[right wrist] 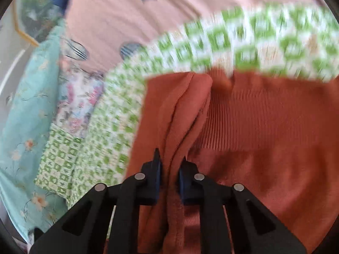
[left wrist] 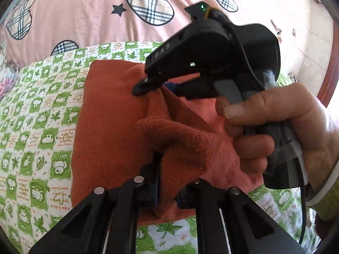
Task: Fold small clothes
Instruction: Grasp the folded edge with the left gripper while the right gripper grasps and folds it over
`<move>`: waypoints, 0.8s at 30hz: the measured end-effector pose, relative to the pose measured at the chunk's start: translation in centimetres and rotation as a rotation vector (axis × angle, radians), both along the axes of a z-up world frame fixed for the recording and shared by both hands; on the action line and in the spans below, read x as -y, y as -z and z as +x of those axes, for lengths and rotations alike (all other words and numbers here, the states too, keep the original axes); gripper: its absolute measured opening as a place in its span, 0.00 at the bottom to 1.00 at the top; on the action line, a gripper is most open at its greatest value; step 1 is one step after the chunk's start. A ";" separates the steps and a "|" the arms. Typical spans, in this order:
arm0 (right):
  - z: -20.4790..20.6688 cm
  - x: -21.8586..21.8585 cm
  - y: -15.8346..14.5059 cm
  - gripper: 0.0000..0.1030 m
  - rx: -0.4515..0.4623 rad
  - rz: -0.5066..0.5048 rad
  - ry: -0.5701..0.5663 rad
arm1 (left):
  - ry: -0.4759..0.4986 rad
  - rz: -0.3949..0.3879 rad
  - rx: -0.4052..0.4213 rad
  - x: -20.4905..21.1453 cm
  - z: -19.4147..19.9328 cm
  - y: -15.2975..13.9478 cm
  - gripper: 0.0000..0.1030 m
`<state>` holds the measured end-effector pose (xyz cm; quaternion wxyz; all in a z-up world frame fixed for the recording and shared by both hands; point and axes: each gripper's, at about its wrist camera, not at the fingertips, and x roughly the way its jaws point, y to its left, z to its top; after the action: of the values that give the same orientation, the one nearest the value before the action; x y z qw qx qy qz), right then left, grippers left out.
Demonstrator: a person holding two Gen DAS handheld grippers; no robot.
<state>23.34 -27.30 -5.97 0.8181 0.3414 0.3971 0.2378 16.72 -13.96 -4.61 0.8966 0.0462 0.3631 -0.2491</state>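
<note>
A small rust-orange knit garment (left wrist: 106,127) lies on a green and white patterned cloth (left wrist: 38,127). My left gripper (left wrist: 167,182) is shut on a raised fold of the garment near its lower edge. My right gripper (left wrist: 146,86), held in a hand, shows across the left wrist view with its fingers pinching the garment's upper part. In the right wrist view the right gripper (right wrist: 169,177) is shut on a bunched fold of the orange garment (right wrist: 264,137). That view is blurred.
A pink bedspread (left wrist: 84,10) with plaid hearts lies beyond the green cloth (right wrist: 95,131). Teal floral bedding (right wrist: 27,110) and a pale patterned fabric (right wrist: 82,99) sit at the left. A wooden bed edge (left wrist: 330,67) shows at the far right.
</note>
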 end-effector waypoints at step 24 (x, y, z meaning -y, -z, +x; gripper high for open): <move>-8.3 14.3 5.4 0.32 -0.088 -0.129 0.248 | 0.311 -0.029 -0.141 15.1 -2.9 0.7 0.18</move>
<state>15.00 -41.56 -11.33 0.8434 0.3445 0.4017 0.0935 13.83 -29.08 -5.28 0.8202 0.0715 0.4099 -0.3926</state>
